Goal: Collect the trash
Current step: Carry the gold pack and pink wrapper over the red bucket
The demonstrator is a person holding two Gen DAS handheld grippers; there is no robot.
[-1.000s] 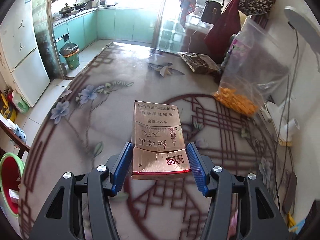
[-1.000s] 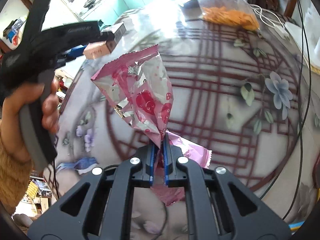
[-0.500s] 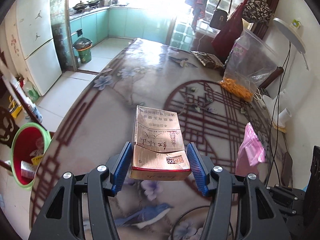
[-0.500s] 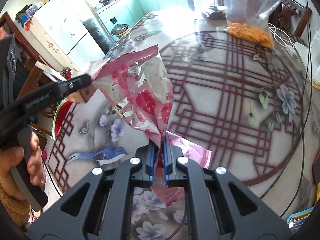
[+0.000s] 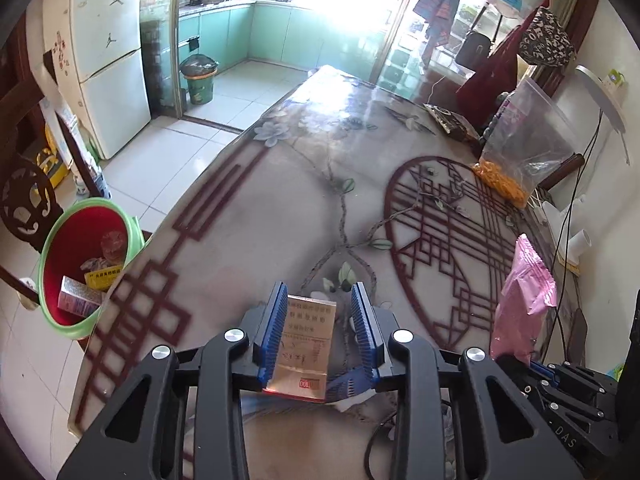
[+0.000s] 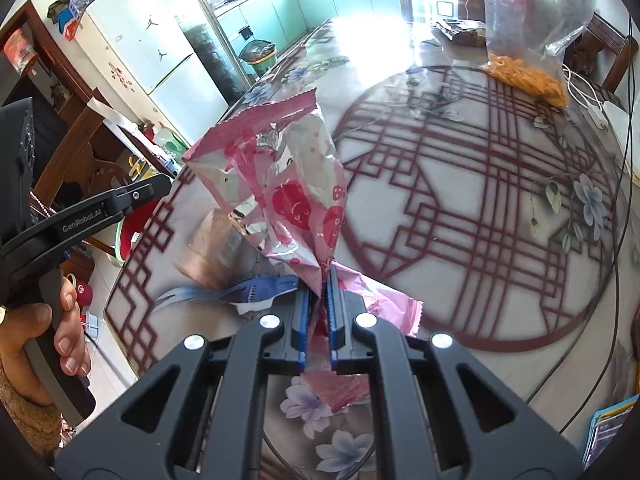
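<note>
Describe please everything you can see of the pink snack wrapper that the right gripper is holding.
The pink snack wrapper is an empty, crumpled foil packet, pink with red strawberry faces outside and silver inside. Its serrated top edge is torn open and points up. The right gripper pinches its lower part, with the bottom end sticking out below the fingers. It hangs above the table, touching nothing else. The left view shows its plain pink back.
</note>
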